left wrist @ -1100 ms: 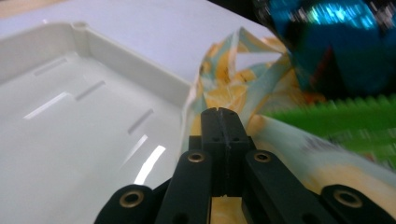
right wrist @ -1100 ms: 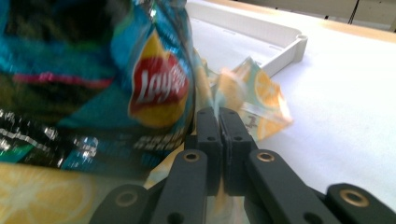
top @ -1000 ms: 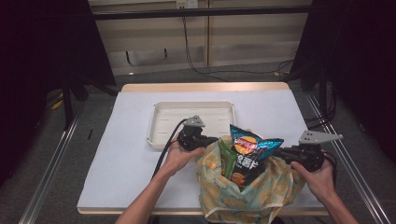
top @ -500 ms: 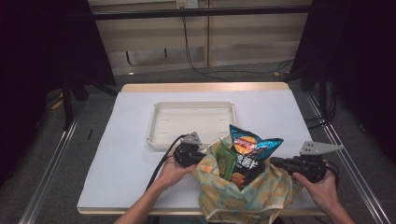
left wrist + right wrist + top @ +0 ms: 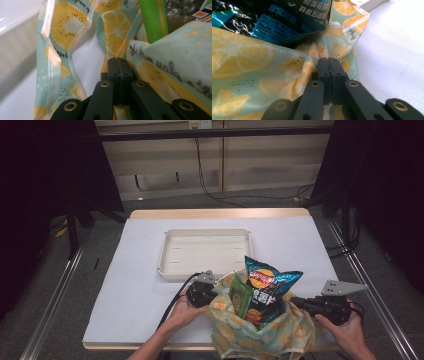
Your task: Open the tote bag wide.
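I have the bag (image 5: 260,332) at the near edge of the table (image 5: 125,285), just in front of the tray (image 5: 205,251), and I am holding its mouth from both sides. My left gripper (image 5: 212,296) has its jaws pressed fully together on a fold of the bag's rim (image 5: 117,53); my right gripper (image 5: 295,301) is pinched the same way on the opposite rim (image 5: 325,53). A chip packet (image 5: 267,282) stands tall out of the bag, with a green packet (image 5: 241,299) beside it on the side toward my left gripper.

I judge the step to be lowering and spreading the bag so the packets can come out toward the tray. To do it well I would keep both pinches firm, since the cloth is thin and slippery and only a narrow fold sits in each jaw. I would draw the two rims apart evenly, away from the chip packet, so the bag does not twist or tip it over the table edge behind the bag. Pulling the fabric down slowly should leave both packets upright and free to grab.
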A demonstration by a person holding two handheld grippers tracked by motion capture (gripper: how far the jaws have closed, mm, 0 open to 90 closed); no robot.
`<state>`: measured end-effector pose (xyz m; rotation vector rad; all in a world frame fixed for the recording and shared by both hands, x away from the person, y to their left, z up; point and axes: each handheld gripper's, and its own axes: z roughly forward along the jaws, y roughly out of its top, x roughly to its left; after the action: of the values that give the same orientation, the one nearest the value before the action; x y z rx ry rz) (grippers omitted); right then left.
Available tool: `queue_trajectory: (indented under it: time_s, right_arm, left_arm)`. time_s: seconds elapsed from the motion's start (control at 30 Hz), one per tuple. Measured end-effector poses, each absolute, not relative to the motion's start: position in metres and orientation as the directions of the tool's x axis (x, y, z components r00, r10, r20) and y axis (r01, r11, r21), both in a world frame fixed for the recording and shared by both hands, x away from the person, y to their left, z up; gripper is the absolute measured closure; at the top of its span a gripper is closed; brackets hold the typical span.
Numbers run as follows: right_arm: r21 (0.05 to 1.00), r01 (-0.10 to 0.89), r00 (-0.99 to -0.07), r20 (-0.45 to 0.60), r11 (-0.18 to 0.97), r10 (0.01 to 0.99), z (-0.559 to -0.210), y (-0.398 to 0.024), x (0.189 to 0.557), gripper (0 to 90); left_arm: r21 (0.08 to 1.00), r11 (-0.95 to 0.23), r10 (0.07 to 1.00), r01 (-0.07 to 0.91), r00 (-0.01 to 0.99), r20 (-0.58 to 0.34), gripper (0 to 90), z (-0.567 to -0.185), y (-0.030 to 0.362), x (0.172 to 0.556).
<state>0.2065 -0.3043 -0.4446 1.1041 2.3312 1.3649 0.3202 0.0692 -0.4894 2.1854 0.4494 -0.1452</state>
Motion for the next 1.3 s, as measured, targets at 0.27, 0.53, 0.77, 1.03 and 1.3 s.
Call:
queue_trajectory:
  time_s: [0.27,0.53,0.77,1.03,1.3]
  right_arm:
    - [0.863,0.456,-0.667,0.169,0.219,0.726,-0.435,-0.310,0.204,67.5]
    - [0.882,0.439,-0.648,0.180,0.170,0.741,-0.426,-0.315,0.196,56.4]
    - [0.883,0.443,-0.638,0.192,0.153,0.745,-0.423,-0.314,0.189,53.2]
    - [0.886,0.436,-0.644,0.186,0.156,0.742,-0.425,-0.311,0.188,50.9]
    - [0.886,0.436,-0.649,0.190,0.156,0.737,-0.426,-0.313,0.187,49.3]
  left_arm:
    - [0.787,-0.469,0.315,0.401,0.908,-0.276,76.8,-0.478,0.081,0.327]
    - [0.838,-0.370,0.360,0.402,0.893,-0.270,64.8,-0.457,0.097,0.330]
    - [0.894,-0.253,0.348,0.370,0.897,-0.273,57.1,-0.427,0.110,0.333]
    - [0.901,-0.266,0.250,0.341,0.928,-0.277,46.4,-0.419,0.084,0.330]
    - [0.875,-0.317,0.219,0.367,0.926,-0.308,26.7,-0.434,0.067,0.330]
